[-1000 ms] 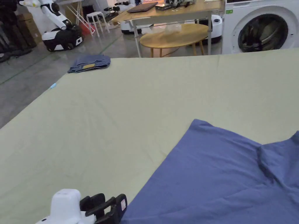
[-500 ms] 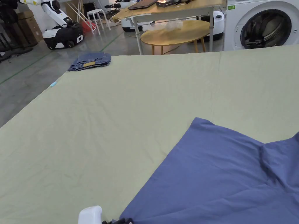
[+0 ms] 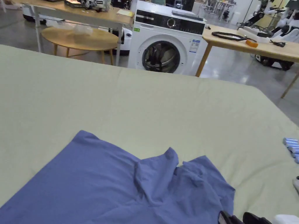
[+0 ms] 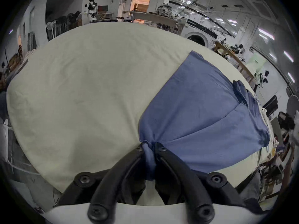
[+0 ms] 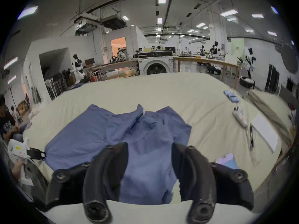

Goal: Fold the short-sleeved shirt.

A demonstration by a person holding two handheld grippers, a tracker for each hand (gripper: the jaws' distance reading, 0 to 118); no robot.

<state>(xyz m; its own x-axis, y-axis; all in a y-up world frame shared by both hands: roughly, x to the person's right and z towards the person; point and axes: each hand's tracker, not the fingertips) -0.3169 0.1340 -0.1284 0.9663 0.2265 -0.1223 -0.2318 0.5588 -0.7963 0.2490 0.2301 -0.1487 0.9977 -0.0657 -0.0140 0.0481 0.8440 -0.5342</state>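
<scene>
So the blue short-sleeved shirt [image 4: 202, 114] is spread on the pale green sheet [image 3: 146, 96] covering the big table, toward the near edge. One bunched corner of it is pinched by the left gripper [image 4: 149, 148]: in the left gripper view the two black jaws are closed together with a twist of blue fabric squeezed between their tips, and the cloth is pulled into creases fanning out from that pinch. In the right gripper view that same gripper [image 5: 36, 154] is seen at the shirt's near-left corner, with a bit of a hand below it.

The right gripper [image 5: 150, 148] is held with its jaws spread wide apart, and the shirt's near edge is seen in the gap between them; whether either jaw is actually touching the cloth can't be made out. In the head view just the dark tips [image 3: 242, 218] are caught at the bottom edge, beside the shirt's right corner, so not much can be told from there.

The shirt's near part is cut off by the bottom of the head view. Its far end is rumpled, with a sleeve or collar area folded over on itself — hard to say which. The fabric looks thin and soft, matte; the sheet is lightly wrinkled. A white front-loading washing machine [image 3: 166, 43] is parked beyond the table.
</scene>
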